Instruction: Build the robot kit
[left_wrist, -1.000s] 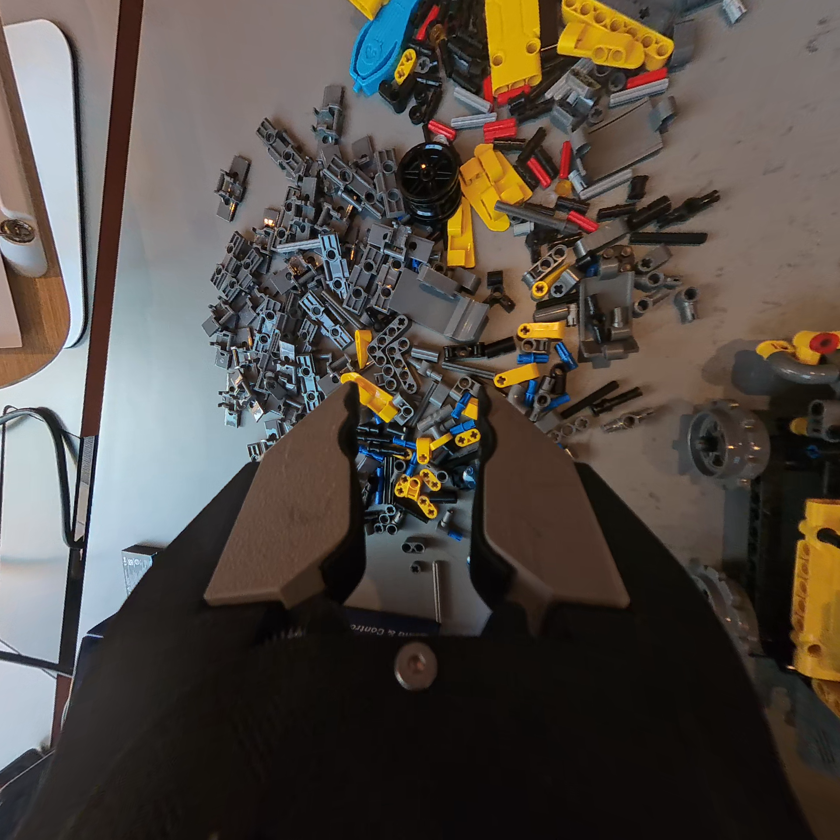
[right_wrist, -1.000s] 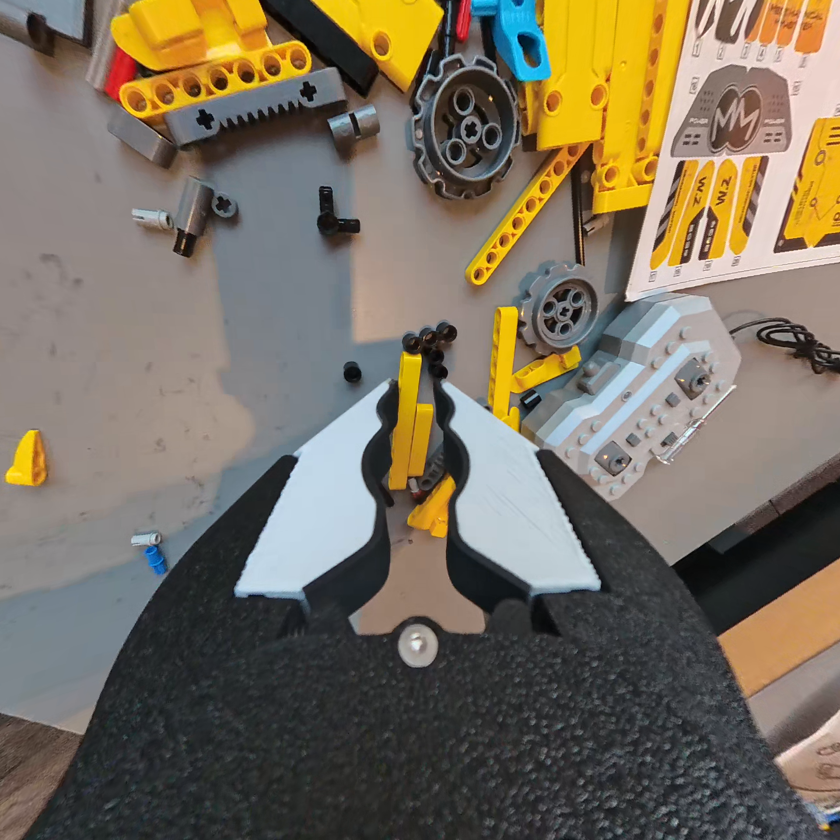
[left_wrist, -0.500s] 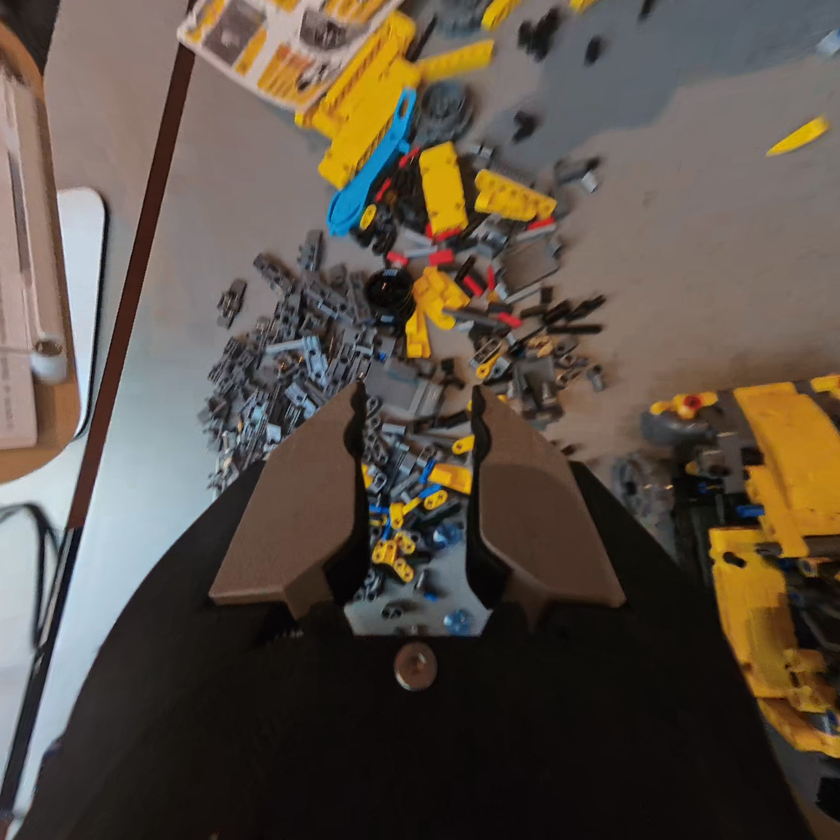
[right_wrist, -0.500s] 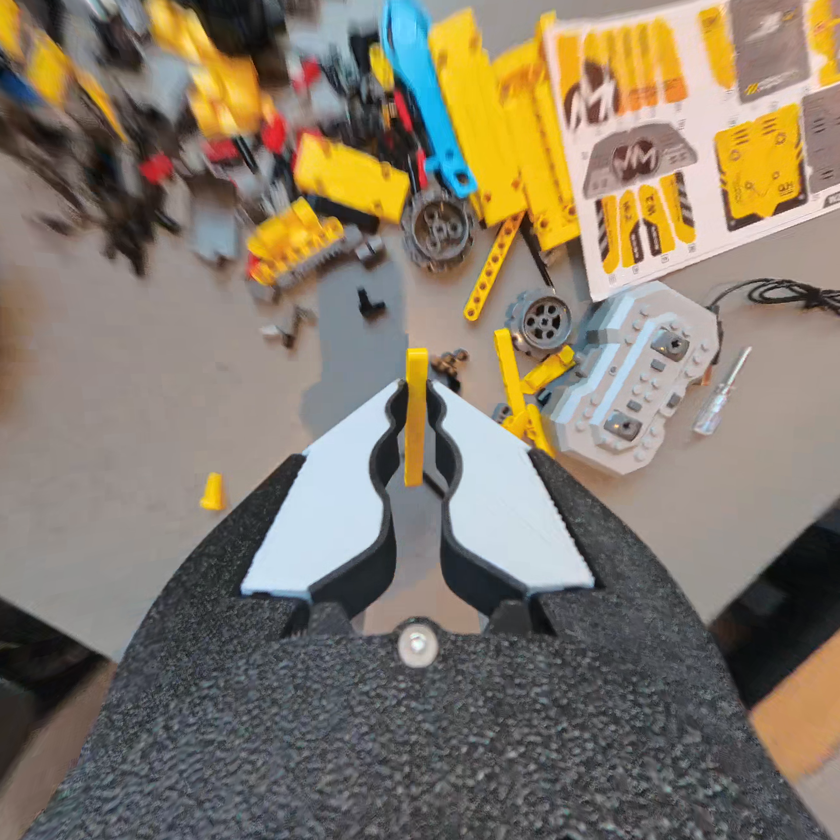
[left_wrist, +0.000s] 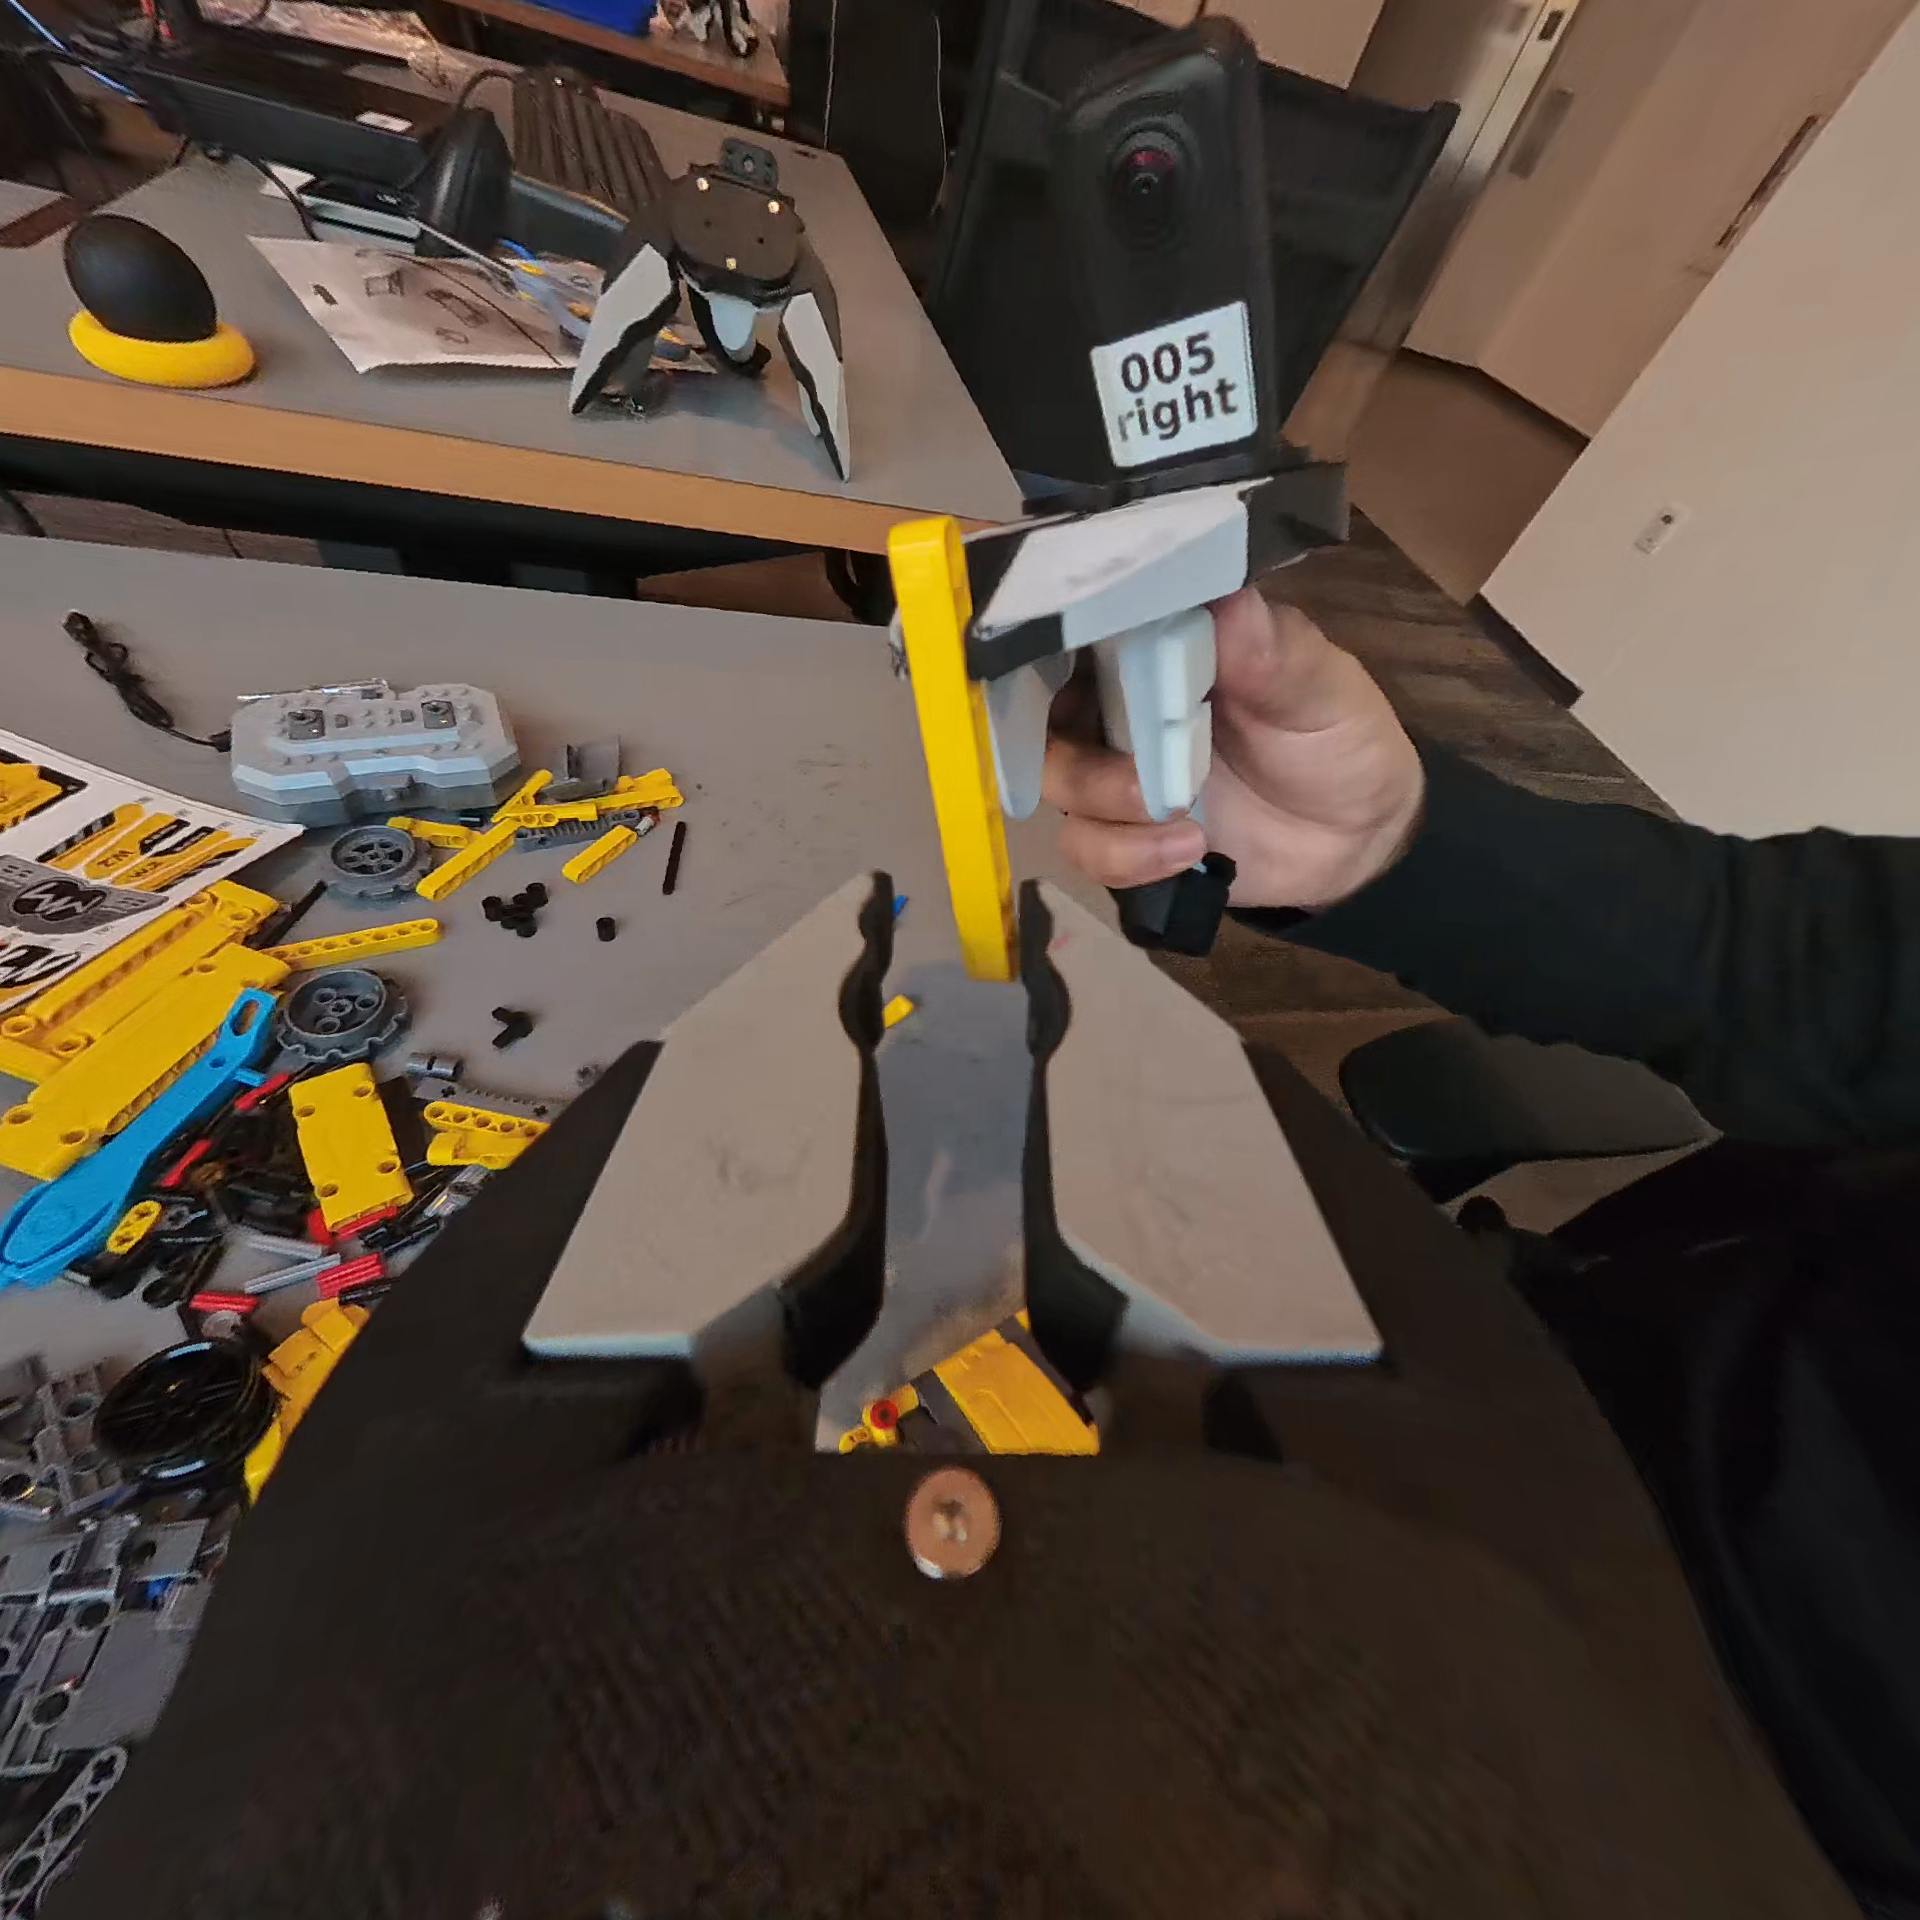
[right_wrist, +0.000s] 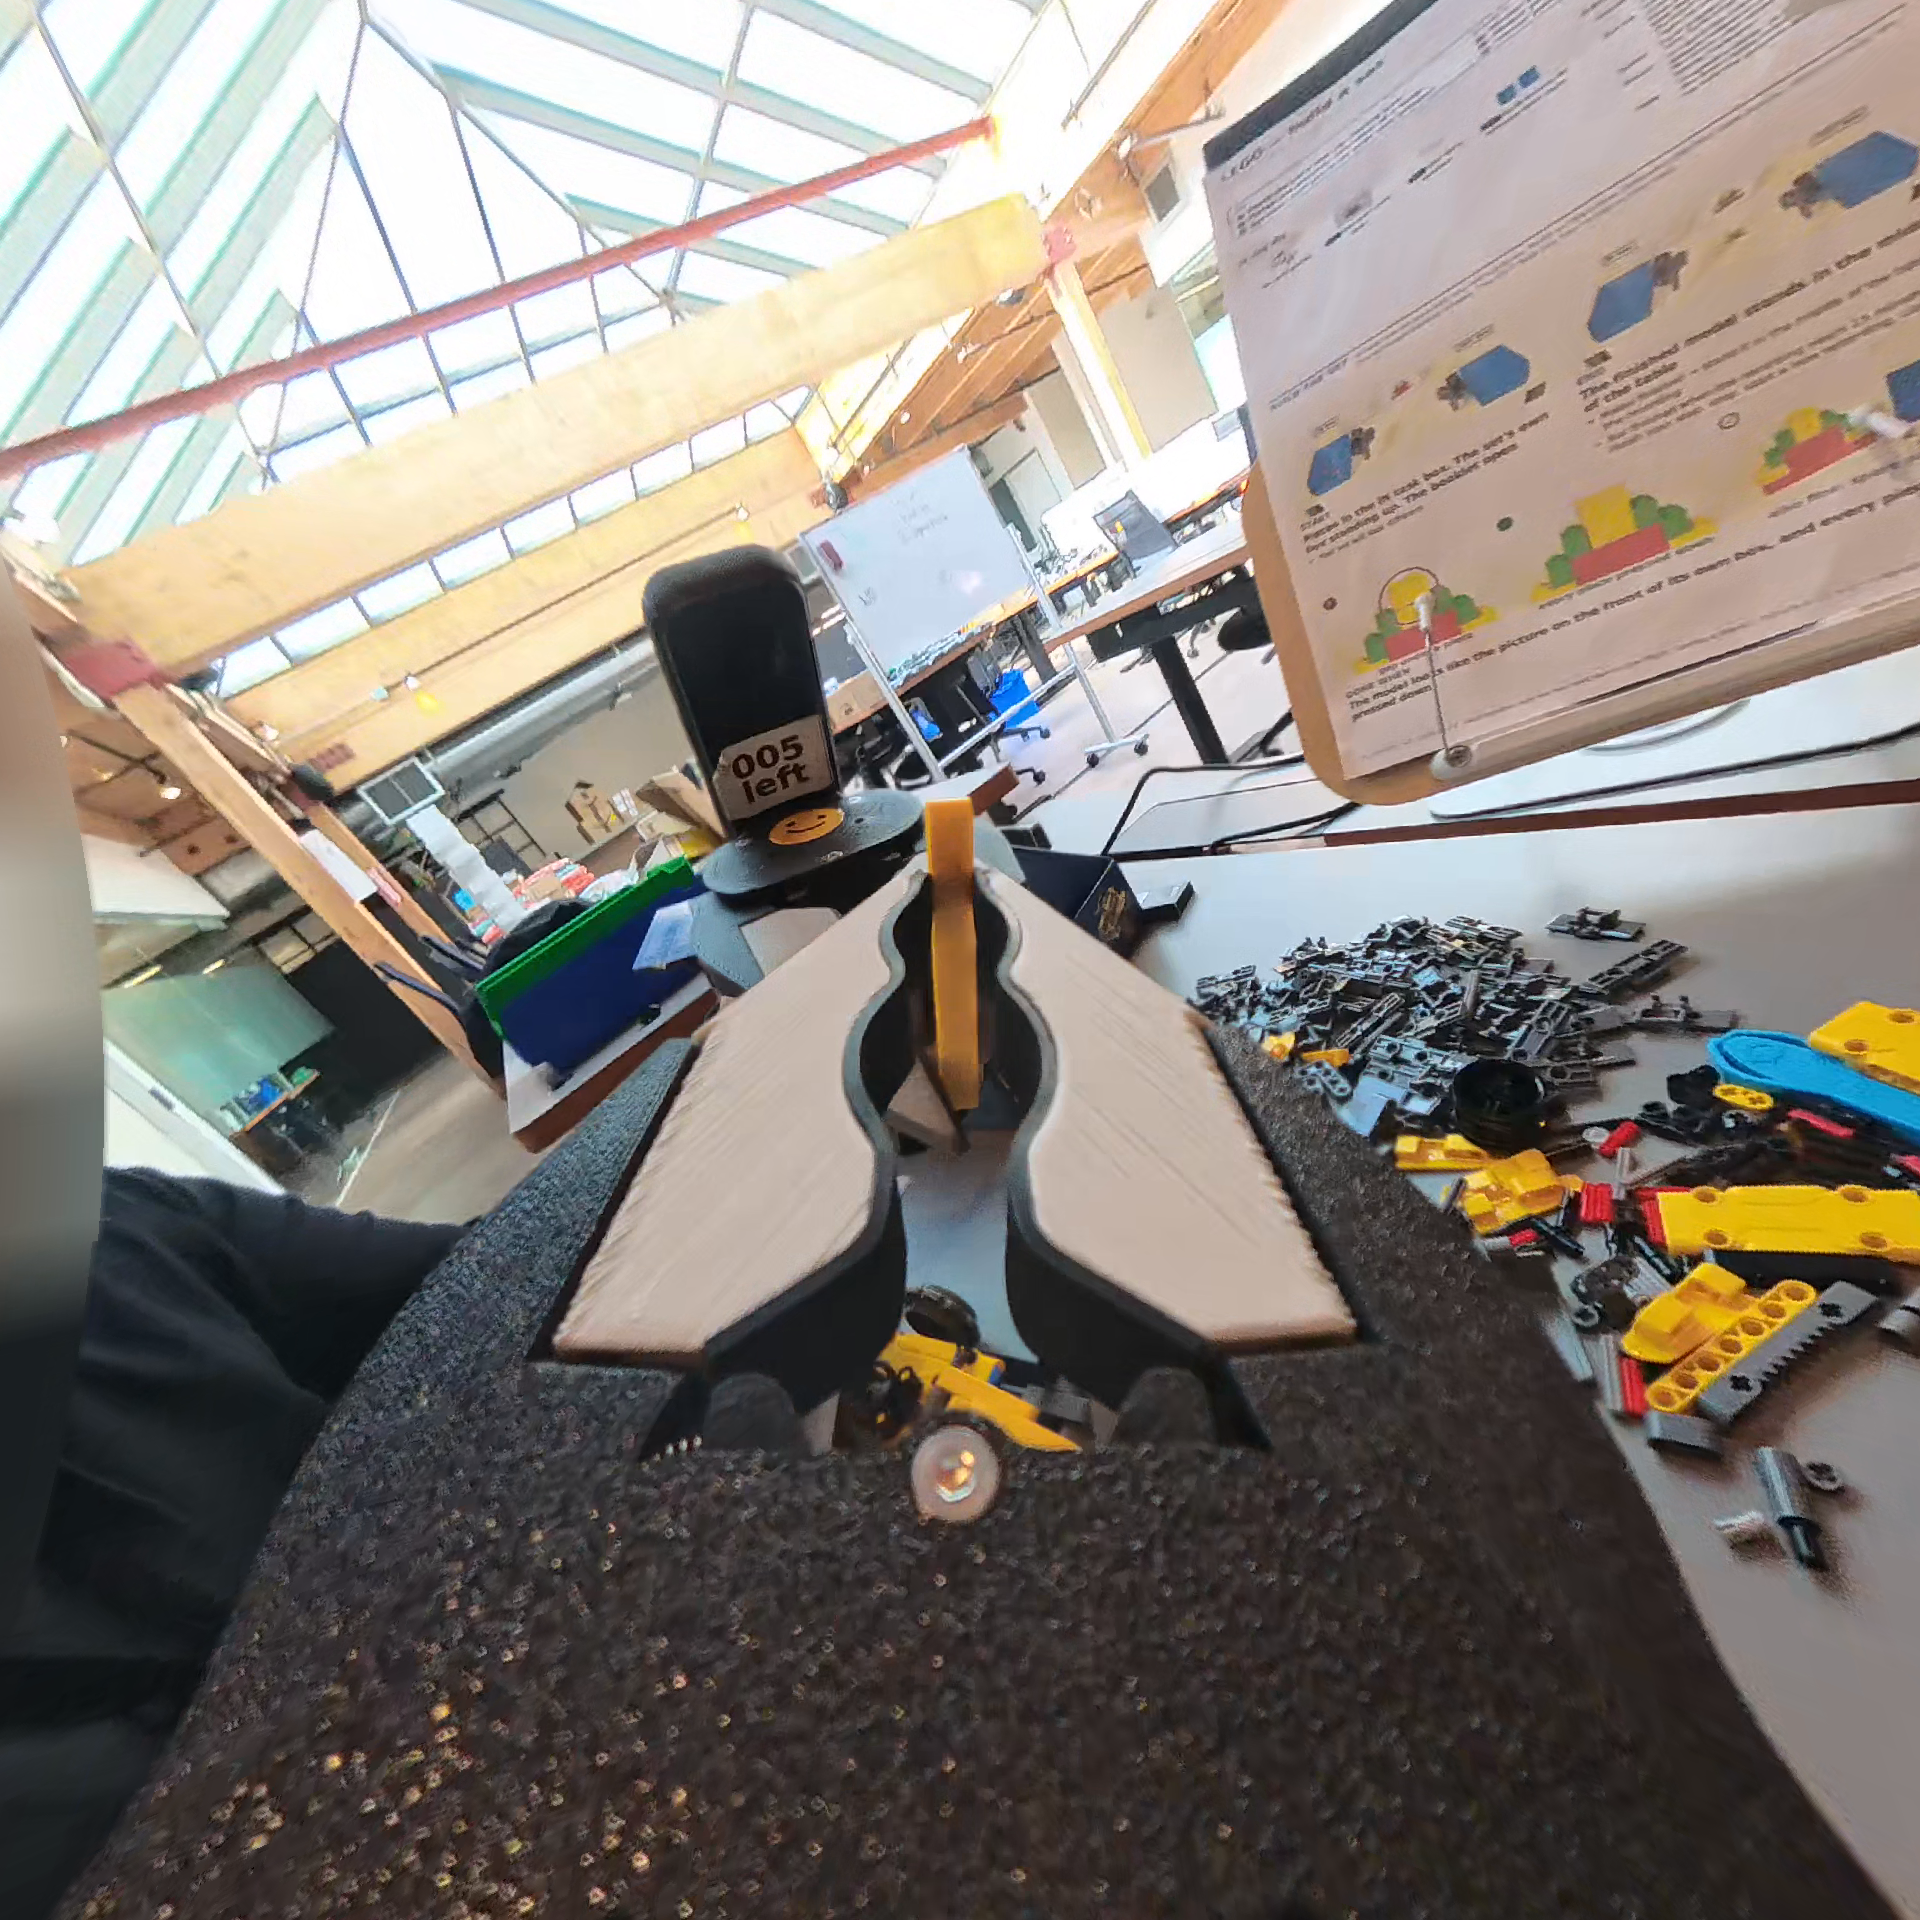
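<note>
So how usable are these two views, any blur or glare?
Left wrist view: sharp on the yellow beam in the right gripper, mild edge blur, even light. Right wrist view: skylight blown out, strong fisheye bending, beam backlit but readable.

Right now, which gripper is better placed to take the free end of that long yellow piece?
Probably the left gripper: it is open and empty, with the yellow piece's lower end between its tips. The right gripper already clamps the piece higher up.
</note>
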